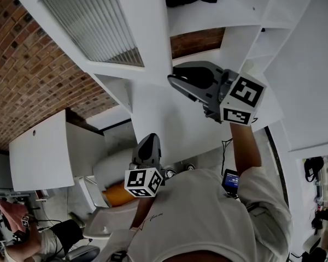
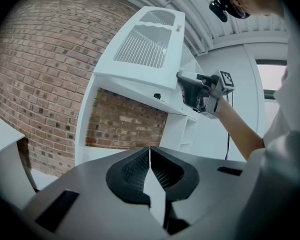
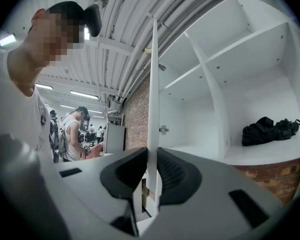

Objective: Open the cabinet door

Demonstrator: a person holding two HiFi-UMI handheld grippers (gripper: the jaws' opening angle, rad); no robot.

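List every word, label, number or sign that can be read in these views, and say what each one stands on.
No text can be read in any view.
Shirt print: a short script line, too small to read.
Upper marker cube and lower marker cube: black-and-white square patterns only, no letters or numbers.
Small lit screen: blurred, unreadable.
Cabinet door: no label seen.

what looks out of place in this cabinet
Only a crumpled black bundle slumped on a shelf looks stray; nothing seems spilled or damaged. The door sits clamped in the right gripper.
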